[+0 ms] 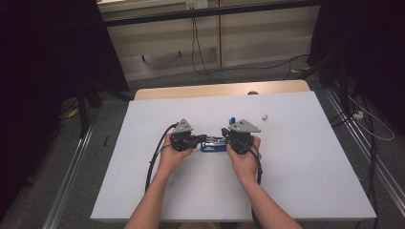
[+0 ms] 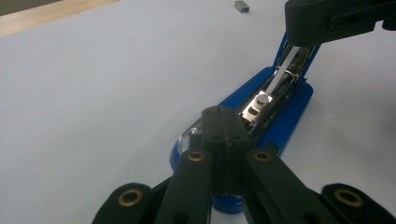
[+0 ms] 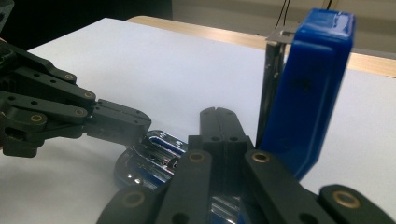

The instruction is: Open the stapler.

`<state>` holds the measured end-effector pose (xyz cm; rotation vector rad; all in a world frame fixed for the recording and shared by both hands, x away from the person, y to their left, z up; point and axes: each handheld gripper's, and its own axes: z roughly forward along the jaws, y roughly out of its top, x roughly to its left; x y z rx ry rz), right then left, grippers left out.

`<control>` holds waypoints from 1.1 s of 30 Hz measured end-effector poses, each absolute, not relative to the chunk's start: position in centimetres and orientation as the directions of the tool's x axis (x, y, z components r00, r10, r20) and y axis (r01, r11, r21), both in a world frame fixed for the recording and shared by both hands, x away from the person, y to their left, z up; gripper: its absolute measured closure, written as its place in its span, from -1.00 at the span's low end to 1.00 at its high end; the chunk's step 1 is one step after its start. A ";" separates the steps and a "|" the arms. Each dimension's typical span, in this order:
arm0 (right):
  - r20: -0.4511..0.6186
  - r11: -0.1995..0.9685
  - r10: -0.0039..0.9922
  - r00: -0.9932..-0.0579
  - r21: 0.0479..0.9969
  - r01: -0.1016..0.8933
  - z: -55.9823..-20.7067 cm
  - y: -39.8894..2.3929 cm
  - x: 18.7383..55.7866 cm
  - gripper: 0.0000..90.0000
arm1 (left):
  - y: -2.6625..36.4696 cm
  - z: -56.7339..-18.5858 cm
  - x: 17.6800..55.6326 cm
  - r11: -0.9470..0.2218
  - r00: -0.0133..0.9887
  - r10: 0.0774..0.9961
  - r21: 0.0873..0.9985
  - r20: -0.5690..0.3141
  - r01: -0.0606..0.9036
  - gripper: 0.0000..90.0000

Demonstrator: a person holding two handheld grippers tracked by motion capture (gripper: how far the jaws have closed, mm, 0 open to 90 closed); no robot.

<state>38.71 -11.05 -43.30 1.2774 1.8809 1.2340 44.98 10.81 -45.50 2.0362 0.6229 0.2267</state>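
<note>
Stapler (image 1: 214,143) — between both tools

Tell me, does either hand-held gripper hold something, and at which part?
Both hand-held grippers have shut jaws resting on the open blue stapler: left on its front end, right by the hinge; a true grip cannot be told.

The stapler (image 2: 280,105) is glossy blue plastic with a shiny chrome metal staple track inside, pretty reflective. Both tongs, left (image 2: 226,123) and right (image 3: 226,123), look like matt black plastic with little brass-coloured rivets. The tabletop (image 1: 305,157) is smooth matt white with a pale wood edge at the back.
</note>
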 end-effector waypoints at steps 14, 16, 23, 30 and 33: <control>0.044 0.131 0.922 -0.385 0.900 0.416 -43.3 -11.9 38.6 1.00 | 10.8 -45.5 45.0 -0.410 0.852 0.515 0.848 -0.089 0.336 1.00; 0.043 0.131 0.921 -0.386 0.901 0.414 -43.3 -11.9 38.6 1.00 | 10.8 -45.5 45.0 -0.410 0.852 0.515 0.848 -0.089 0.336 1.00; 0.036 0.139 0.920 -0.390 0.901 0.411 -43.3 -11.9 38.6 1.00 | 10.8 -45.5 45.0 -0.409 0.852 0.516 0.849 -0.088 0.336 1.00; 0.034 0.142 0.918 -0.394 0.902 0.408 -43.4 -11.9 38.6 1.00 | 10.8 -45.5 45.0 -0.409 0.852 0.515 0.848 -0.088 0.335 1.00; 0.033 0.143 0.918 -0.394 0.901 0.409 -43.4 -11.9 38.6 1.00 | 10.9 -45.5 45.0 -0.408 0.853 0.515 0.849 -0.089 0.335 1.00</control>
